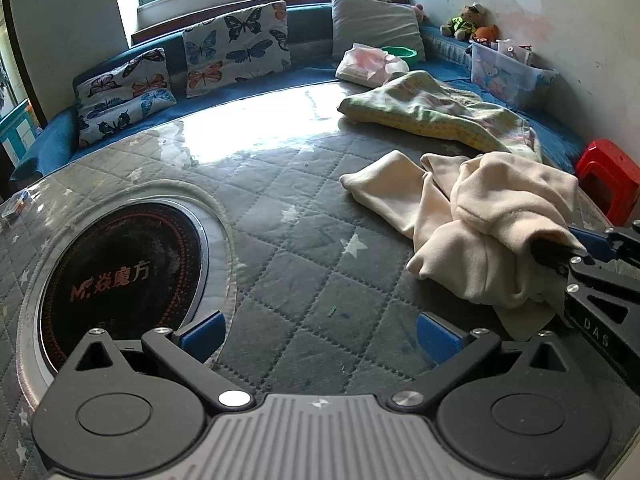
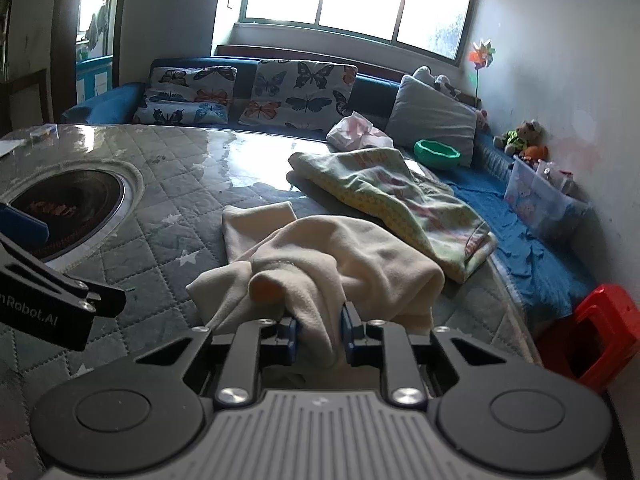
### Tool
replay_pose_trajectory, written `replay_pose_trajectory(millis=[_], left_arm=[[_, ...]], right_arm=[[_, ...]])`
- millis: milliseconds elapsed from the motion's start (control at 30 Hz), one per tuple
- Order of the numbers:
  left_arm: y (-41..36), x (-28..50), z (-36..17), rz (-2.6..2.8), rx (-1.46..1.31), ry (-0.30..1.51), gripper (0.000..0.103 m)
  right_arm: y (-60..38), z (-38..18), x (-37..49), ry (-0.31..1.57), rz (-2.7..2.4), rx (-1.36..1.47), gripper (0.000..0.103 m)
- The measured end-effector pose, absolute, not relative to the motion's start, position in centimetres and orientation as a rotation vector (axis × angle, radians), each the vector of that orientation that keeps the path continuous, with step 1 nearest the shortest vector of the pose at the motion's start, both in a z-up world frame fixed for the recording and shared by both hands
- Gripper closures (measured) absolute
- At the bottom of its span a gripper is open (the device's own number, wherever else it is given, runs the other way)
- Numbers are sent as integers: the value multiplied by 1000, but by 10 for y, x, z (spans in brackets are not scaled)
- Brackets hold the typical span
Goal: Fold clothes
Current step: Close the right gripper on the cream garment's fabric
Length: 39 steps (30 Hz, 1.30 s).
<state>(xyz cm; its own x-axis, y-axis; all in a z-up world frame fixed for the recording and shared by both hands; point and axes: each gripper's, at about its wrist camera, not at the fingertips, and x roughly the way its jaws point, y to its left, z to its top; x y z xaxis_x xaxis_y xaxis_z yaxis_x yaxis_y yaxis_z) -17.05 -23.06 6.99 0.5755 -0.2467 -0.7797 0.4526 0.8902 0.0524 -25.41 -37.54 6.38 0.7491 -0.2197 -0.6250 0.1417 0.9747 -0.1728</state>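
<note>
2 wrist views split the scene between them. From the right wrist, the right gripper (image 2: 318, 338) has its blue pads (image 2: 289, 339) drawn nearly together on a fold of the cream garment (image 2: 352, 264), the cloth bunched up between them. That pinch is mostly hidden from the left wrist, which sees this gripper only as a dark arm entering at the right edge, its tip buried in the cream garment (image 1: 492, 232).

The left gripper (image 1: 318, 332) has its jaws spread wide over the quilted table cover (image 1: 280, 216), nothing between them. The right wrist catches only a part of it at the left edge.

The garment lies crumpled on the table cover, a flat end stretched toward the round black cooktop (image 1: 120, 276). Just behind it sits a green-and-yellow printed blanket (image 2: 400, 200). A red stool (image 2: 596, 332) stands beside the table.
</note>
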Motion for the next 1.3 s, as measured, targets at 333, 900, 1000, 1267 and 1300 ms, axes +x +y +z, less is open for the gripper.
replay_pose_trajectory(millis=[333, 900, 1000, 1267, 1300], left_arm=[[-229, -173, 72, -415, 251, 866, 0], [-223, -176, 75, -413, 233, 864, 0], [-222, -177, 76, -414, 231, 863, 0], [-218, -180, 78, -412, 224, 858, 0], [-218, -181, 79, -411, 223, 858, 0]], right_arm=[[-361, 71, -258, 680, -201, -190, 84], [-346, 78, -266, 664, -182, -224, 84], [-343, 79, -268, 661, -179, -226, 85], [-336, 85, -275, 648, -164, -234, 85], [-334, 85, -276, 646, -161, -235, 85]])
